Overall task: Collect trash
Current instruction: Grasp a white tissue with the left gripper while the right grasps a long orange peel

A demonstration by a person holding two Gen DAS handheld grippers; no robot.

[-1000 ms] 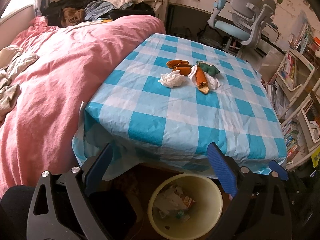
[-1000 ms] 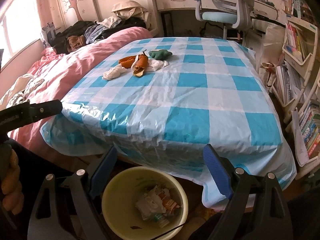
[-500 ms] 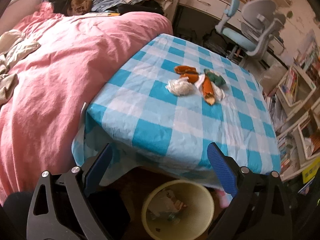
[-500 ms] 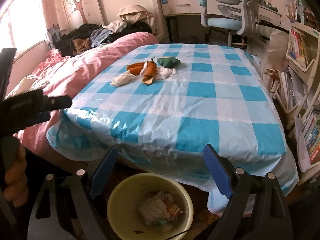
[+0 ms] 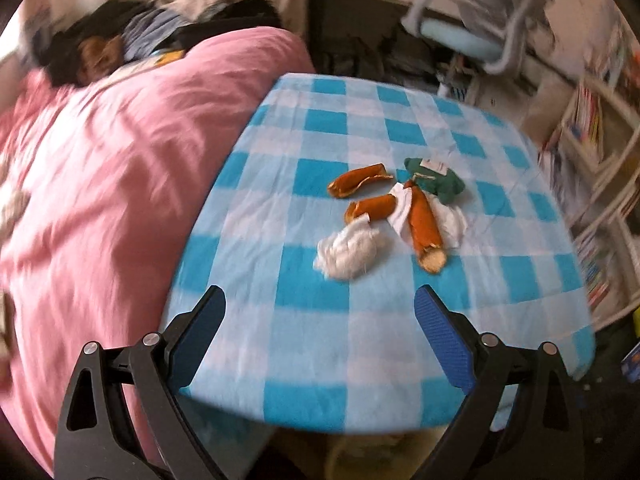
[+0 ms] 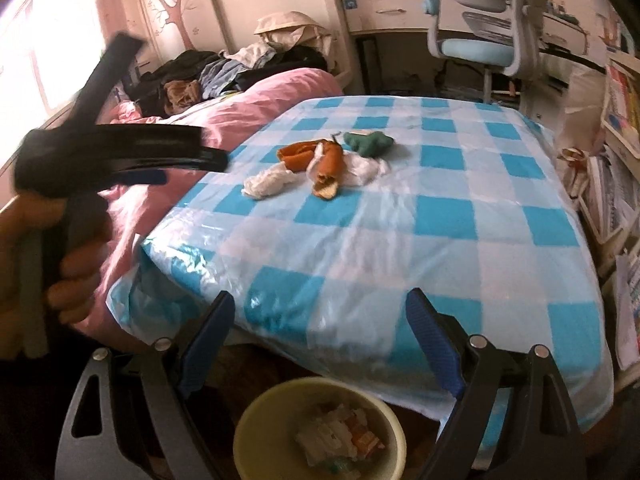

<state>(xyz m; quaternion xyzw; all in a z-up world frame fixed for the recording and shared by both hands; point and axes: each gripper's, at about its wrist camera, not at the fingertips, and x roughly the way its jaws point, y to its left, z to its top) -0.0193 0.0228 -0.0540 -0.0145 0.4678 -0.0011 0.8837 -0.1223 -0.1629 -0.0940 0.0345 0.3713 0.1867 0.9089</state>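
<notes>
- Now I carry my left gripper (image 5: 320,320) over the near edge of the blue-and-white checked plastic tablecloth (image 5: 360,344), jaws wide apart and empty; the step is reaching for the trash pile.
- Nearest is the crumpled white tissue (image 5: 350,250), at twelve o'clock between my pads; orange peel strips (image 5: 426,222) lie just beyond at one o'clock, touching a second tissue and a dark green wrapper (image 5: 440,182).
- I should straddle only the tissue and close on its bulk without pinching the cloth.
- My right gripper (image 6: 320,344), also spread and empty, hangs above the pale yellow bin (image 6: 320,420) at six o'clock, where collected scraps lie.
</notes>
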